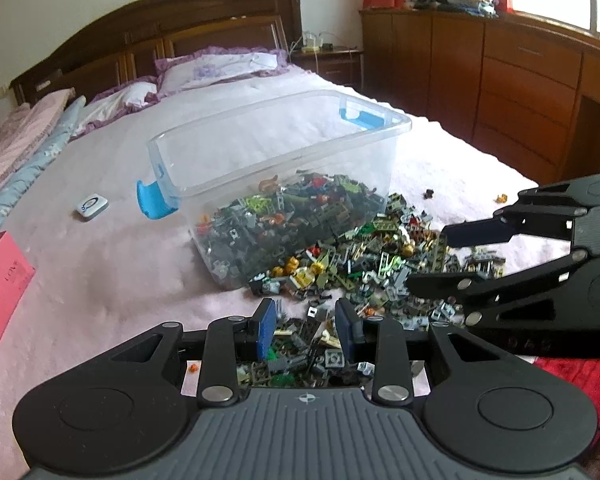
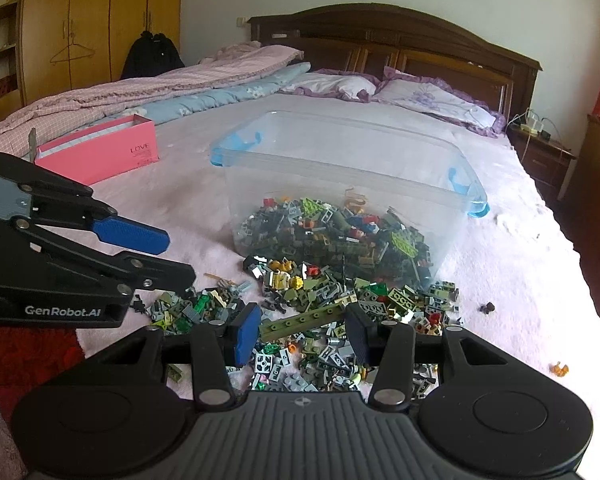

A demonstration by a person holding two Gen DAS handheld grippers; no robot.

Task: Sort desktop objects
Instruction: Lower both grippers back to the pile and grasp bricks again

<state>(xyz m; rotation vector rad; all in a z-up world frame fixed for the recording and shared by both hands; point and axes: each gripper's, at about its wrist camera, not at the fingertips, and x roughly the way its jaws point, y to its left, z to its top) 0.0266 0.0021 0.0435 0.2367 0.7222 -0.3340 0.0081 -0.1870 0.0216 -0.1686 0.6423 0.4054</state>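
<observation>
left tool (image 1: 306, 330): nearest to me; jaws apart, nothing between the blue ribbed pads. it hovers low over the near edge of the heap, likely lined up to pick a small piece.
right tool (image 2: 300, 334): also spread open, empty. a long olive studded plate (image 2: 306, 320) lies across the gap between its pads, apparently not clamped; probably the next pick, since its length gives an easy hold.
loose bricks (image 1: 380, 272): spilled heap of small hard plastic pieces on the bed, mostly grey, olive and dark green with bits of yellow and orange; angular, studded, tangled. these are the things to sort, and they sit just in front of both tools, running up against the bin's near wall.
clear bin (image 1: 284, 148): see-through plastic tub with blue clip handles, lid off, near-upright on the bed; its bottom already holds a thick layer of similar bricks. placed within short reach of the heap, presumably as the drop point.
strays: a dark piece (image 2: 488, 307) and an orange one (image 2: 559, 368) lie well apart from the heap.
bed cover (image 1: 100, 280): pale pink, fuzzy, soft; pieces sink in slightly.
pink box (image 2: 100, 154): stiff card, open top, beyond the heap.
pillows (image 2: 432, 100): frilled, purple-edged, against the dark wooden headboard (image 2: 400, 36).
</observation>
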